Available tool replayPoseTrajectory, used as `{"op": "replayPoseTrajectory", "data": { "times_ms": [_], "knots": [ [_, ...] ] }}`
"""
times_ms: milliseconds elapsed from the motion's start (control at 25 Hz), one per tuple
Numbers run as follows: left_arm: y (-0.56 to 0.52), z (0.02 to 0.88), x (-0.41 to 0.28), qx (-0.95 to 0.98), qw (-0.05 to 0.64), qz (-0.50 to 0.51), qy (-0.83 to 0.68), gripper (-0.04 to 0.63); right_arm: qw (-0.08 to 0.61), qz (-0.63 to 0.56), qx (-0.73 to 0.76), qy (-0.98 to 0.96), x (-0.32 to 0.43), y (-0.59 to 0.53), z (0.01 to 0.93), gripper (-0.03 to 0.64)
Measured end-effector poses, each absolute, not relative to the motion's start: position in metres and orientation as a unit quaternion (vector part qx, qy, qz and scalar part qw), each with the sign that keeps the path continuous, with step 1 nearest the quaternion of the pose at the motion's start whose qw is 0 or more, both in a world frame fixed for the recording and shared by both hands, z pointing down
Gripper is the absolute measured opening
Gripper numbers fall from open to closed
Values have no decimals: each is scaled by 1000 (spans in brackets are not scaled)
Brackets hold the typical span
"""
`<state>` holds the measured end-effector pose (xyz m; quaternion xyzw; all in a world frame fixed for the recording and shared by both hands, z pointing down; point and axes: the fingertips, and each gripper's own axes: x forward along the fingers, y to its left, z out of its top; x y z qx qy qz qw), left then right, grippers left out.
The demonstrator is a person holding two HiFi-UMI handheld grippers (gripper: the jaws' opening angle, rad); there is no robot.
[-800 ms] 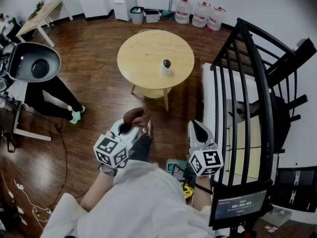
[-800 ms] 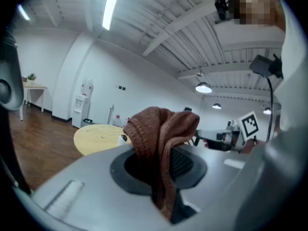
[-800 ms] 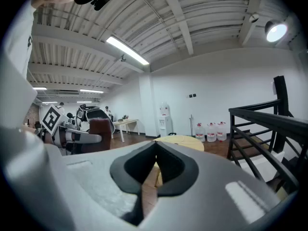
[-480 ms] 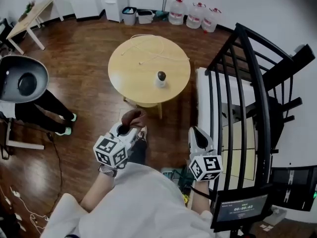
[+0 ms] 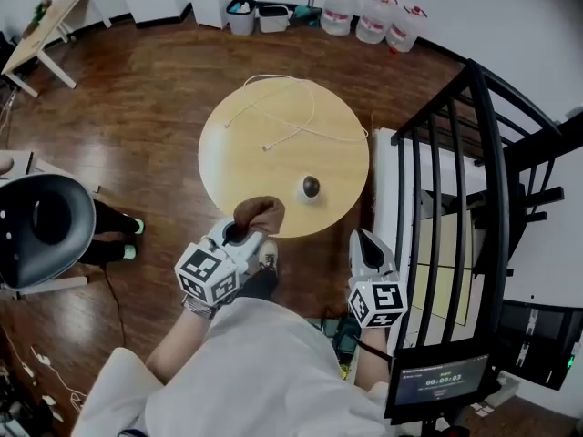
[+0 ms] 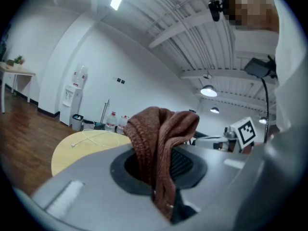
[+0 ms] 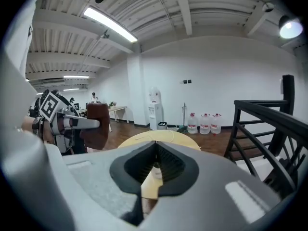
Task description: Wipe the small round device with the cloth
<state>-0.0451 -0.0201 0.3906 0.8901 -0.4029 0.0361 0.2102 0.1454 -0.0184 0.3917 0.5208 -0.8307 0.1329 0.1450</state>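
Note:
A small round white device with a dark face (image 5: pixel 311 188) stands on the round wooden table (image 5: pixel 246 153), near its near right edge. My left gripper (image 5: pixel 239 232) is shut on a brown knitted cloth (image 5: pixel 259 215) (image 6: pixel 161 138), which bunches up out of its jaws at the table's near edge, left of the device. My right gripper (image 5: pixel 363 240) is shut and holds nothing; it hangs off the table's near right side. Through its closed jaws (image 7: pixel 155 163) the device (image 7: pixel 154 173) shows only as a pale sliver.
A white cable (image 5: pixel 290 116) loops over the table's far half. A black stair railing (image 5: pixel 465 171) rises close on the right. Water bottles (image 5: pixel 375 21) and bins stand by the far wall. A black chair (image 5: pixel 41 226) sits at the left, with someone's feet beside it.
The table and device have come much nearer in the head view. The cloth in my left gripper now overlaps the table's near edge. Both grippers keep their grip state.

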Motion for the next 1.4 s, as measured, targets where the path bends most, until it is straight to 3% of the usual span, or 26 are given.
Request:
{"op": "replayPoseTrajectory", "data": {
  "times_ms": [320, 880, 1000, 1160, 1400],
  "knots": [
    [-83, 379, -56, 898, 177, 29, -403, 75, 148, 77, 531, -831, 130, -69, 368, 20],
    [-124, 378, -31, 886, 196, 50, -417, 77, 142, 83, 457, -874, 120, -120, 365, 21],
    [-125, 389, -26, 889, 216, 85, -395, 78, 157, 92, 432, -884, 113, -119, 374, 60],
    [-126, 404, -28, 884, 248, 112, -381, 77, 213, 105, 384, -892, 100, -114, 401, 159],
    [-138, 422, -37, 892, 164, 214, -363, 77, 249, 160, 347, -890, 80, -105, 440, 219]
  ]
}}
